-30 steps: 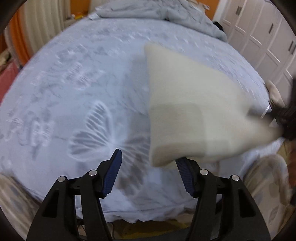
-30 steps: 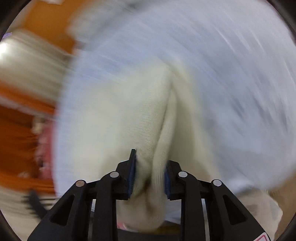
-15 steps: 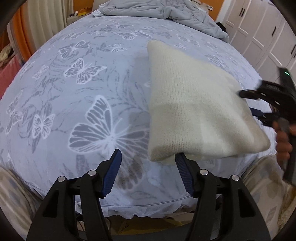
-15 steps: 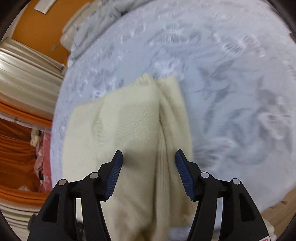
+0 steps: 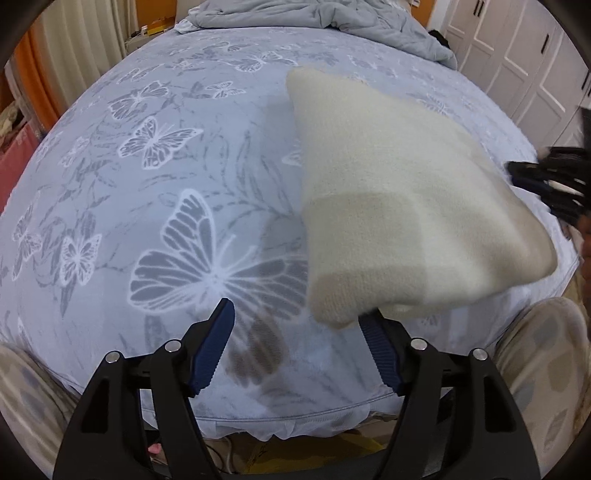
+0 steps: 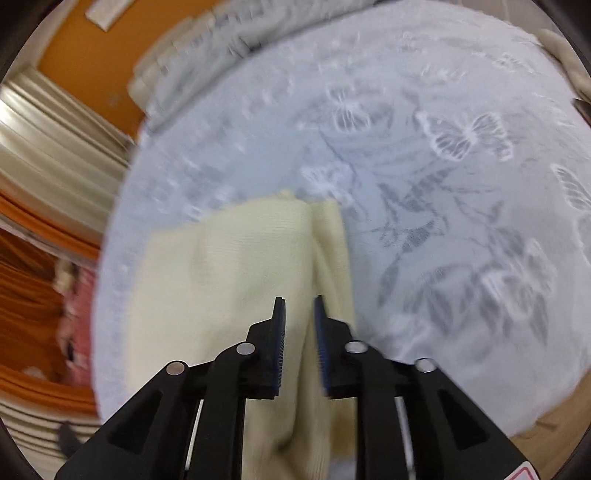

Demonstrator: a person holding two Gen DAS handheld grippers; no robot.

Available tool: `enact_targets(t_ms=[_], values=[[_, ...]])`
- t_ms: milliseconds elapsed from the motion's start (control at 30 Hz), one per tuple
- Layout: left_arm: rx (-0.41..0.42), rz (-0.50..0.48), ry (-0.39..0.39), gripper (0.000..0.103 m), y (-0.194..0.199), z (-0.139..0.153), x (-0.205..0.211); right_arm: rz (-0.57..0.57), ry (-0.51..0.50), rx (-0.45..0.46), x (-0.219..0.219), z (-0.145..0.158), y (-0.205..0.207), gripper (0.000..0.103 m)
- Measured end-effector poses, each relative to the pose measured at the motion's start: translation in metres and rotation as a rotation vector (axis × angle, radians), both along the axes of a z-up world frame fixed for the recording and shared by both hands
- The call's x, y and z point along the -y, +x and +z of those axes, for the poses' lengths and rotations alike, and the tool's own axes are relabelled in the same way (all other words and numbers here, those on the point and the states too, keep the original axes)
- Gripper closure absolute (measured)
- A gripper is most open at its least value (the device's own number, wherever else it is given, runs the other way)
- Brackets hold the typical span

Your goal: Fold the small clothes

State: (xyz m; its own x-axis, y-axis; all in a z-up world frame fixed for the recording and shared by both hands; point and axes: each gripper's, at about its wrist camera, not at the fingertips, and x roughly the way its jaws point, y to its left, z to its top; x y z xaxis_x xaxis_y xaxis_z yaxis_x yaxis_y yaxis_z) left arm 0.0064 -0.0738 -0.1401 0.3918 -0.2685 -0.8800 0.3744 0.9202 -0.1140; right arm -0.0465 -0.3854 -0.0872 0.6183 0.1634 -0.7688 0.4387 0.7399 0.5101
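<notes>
Cream knitted garment [image 5: 399, 206] lies folded on the butterfly-print bedsheet [image 5: 155, 177], near the bed's front edge. Left gripper [image 5: 301, 347] has just been opening; its jaws stand wide with nothing between them. Right gripper [image 6: 299, 347] has just been narrowing above the garment and grips nothing.

Cream knitted garment [image 5: 399, 206], folded into a thick rectangle, lying flat on butterfly-print bedsheet [image 5: 155, 177]

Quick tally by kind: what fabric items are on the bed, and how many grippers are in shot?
Folded cream knit garment: 1
Blue butterfly-print bedsheet: 1
Crumpled grey duvet: 1
Grippers: 2, left gripper and right gripper
Total: 5
</notes>
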Motion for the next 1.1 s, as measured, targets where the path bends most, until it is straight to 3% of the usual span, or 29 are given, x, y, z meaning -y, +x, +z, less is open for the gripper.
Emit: enact_targets(t_ms=[33,67,167,200,267,333,367,433,467,567,600,667,767,800,833,933,1033,1067,1100], values=[[-0.006,0.009,-0.008,0.033,0.0,-0.001,-0.003,0.005,0.006,0.005,-0.006,0.004,-0.008,0.046],[-0.017,0.014,-0.02,0.032,0.0,-0.001,-0.005,0.01,0.012,-0.003,-0.013,0.005,-0.016,0.04],[-0.018,0.019,-0.029,0.032,-0.001,-0.001,-0.007,0.066,0.028,-0.082,-0.043,-0.01,-0.025,0.038],[-0.014,0.018,-0.03,0.032,-0.002,0.0,-0.006,0.088,-0.02,-0.126,-0.051,-0.019,-0.023,0.041],[-0.01,0.015,-0.027,0.032,-0.003,-0.001,-0.004,0.154,-0.102,-0.167,-0.066,-0.03,-0.016,0.087],[-0.003,0.01,-0.002,0.032,-0.005,-0.001,-0.001,0.133,-0.124,-0.094,-0.064,-0.008,-0.016,0.093],[0.005,0.004,0.018,0.032,-0.005,0.0,0.001,0.108,-0.162,-0.042,-0.06,0.013,-0.02,0.093],[0.011,-0.002,0.036,0.031,-0.005,0.001,-0.001,0.085,-0.176,-0.026,-0.051,0.024,-0.023,0.094],[0.005,-0.008,0.028,0.031,-0.004,0.0,-0.002,0.081,-0.169,-0.062,-0.044,0.017,-0.021,0.094],[-0.005,-0.017,0.046,0.031,-0.004,-0.006,0.0,0.188,-0.111,-0.33,-0.041,-0.054,-0.007,0.092],[-0.011,-0.02,0.068,0.031,-0.004,-0.009,0.002,0.179,-0.113,-0.333,-0.04,-0.051,-0.008,0.092],[-0.024,-0.034,0.08,0.033,-0.006,-0.008,0.003,0.128,-0.149,-0.269,-0.038,-0.023,-0.014,0.088],[0.005,-0.045,0.004,0.033,-0.016,0.024,-0.011,0.032,-0.193,-0.146,-0.034,0.026,-0.026,0.082],[0.022,-0.041,-0.038,0.033,-0.018,0.039,-0.017,0.049,-0.219,-0.1,-0.038,0.043,-0.023,0.084],[0.038,-0.033,-0.075,0.032,-0.018,0.052,-0.019,0.081,-0.231,-0.06,-0.044,0.054,-0.019,0.098],[0.086,-0.021,-0.154,0.031,-0.001,0.087,-0.006,0.185,-0.215,0.021,-0.074,0.077,0.015,0.102],[0.109,-0.004,-0.164,0.031,0.027,0.094,0.016,0.264,-0.222,-0.021,-0.094,0.057,0.06,0.102],[0.102,-0.01,-0.148,0.031,0.042,0.088,0.028,0.277,-0.223,-0.063,-0.096,0.039,0.073,0.102],[0.084,-0.014,-0.113,0.03,0.053,0.077,0.039,0.301,-0.231,-0.172,-0.098,0.004,0.091,0.102]])
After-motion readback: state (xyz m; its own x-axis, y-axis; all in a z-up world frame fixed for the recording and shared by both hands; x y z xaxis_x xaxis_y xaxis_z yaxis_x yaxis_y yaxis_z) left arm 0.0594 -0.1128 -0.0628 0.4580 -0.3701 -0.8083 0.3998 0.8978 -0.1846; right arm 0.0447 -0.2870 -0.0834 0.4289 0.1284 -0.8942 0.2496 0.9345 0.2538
